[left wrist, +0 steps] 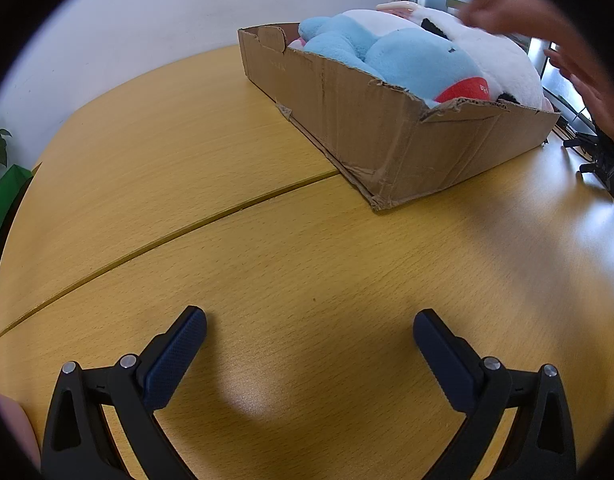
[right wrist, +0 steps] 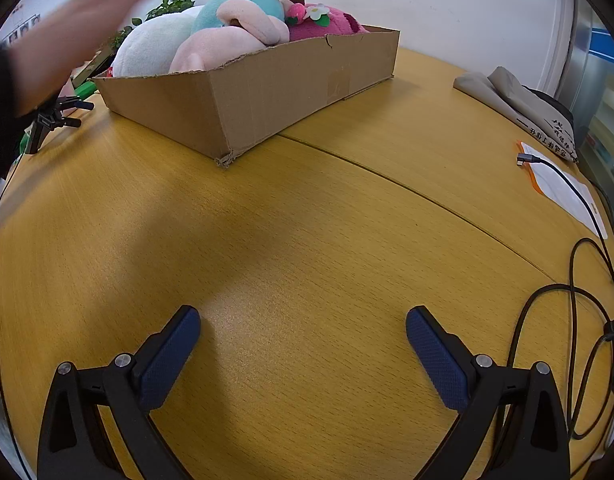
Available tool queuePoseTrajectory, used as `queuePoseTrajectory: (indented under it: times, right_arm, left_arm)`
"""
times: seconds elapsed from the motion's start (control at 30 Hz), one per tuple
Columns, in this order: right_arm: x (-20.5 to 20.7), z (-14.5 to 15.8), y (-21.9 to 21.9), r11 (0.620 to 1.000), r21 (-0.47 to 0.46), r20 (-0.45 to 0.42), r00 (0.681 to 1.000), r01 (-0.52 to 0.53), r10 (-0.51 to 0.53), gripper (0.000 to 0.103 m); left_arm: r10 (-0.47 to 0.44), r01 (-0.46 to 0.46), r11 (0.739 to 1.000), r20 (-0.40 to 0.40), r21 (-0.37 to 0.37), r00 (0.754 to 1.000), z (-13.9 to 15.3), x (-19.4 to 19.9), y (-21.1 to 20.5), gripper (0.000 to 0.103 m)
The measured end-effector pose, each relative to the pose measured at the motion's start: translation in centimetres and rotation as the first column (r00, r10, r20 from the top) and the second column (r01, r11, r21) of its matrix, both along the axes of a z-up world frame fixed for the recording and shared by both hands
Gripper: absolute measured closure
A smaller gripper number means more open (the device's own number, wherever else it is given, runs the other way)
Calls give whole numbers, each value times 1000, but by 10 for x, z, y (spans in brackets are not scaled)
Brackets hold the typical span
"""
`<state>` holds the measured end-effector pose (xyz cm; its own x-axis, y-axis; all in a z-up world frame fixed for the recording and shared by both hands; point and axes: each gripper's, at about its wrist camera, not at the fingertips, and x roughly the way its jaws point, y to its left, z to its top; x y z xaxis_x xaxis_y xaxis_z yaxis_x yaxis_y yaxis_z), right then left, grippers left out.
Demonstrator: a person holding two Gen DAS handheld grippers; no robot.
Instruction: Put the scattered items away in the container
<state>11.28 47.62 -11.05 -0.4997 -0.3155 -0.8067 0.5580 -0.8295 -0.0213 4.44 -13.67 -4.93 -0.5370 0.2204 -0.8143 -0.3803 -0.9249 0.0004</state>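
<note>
progress: looks nearly done | toys: plush toys (right wrist: 227, 28) heaped in cardboard box (left wrist: 387, 136) on desk (left wrist: 267, 260) | loose toys: none seen | left gripper (left wrist: 309, 340): fingers spread, empty | right gripper (right wrist: 303, 336): fingers spread, empty

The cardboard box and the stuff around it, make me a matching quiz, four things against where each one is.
Things:
1. Blue plush
2. Cable
3. Left gripper
4. Bare hand

Places:
A. Open above bare table
B. In the box
C. Raised over the plush toys
D. Across a paper at the table's edge

Pairs: 1-B, 2-D, 3-A, 4-C
</note>
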Motion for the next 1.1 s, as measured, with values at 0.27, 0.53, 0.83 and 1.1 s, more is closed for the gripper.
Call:
queuePoseTrajectory:
  times: [0.27, 0.53, 0.83, 1.1]
  right_arm:
    - [0, 0, 0, 1000, 0, 0, 1000, 1, -1, 0]
    - [0, 0, 1, 1000, 0, 0, 1000, 2, -2, 0]
    - [-1, 0, 1, 1000, 0, -1, 1000, 3, -3, 0]
    - [-1, 0, 1, 1000, 0, -1, 1000, 5, -5, 0]
  left_arm:
    - [-2, 2, 1000, -1, 0, 1000, 0, 3, -2, 0]
    - [-2, 2, 1000, -1, 0, 1000, -1, 5, -3, 0]
    - [-4, 4, 1000, -2, 1, 1000, -1, 7, -4, 0]
    - [-5, 5, 1000, -2, 1, 1000, -1, 9, -6, 0]
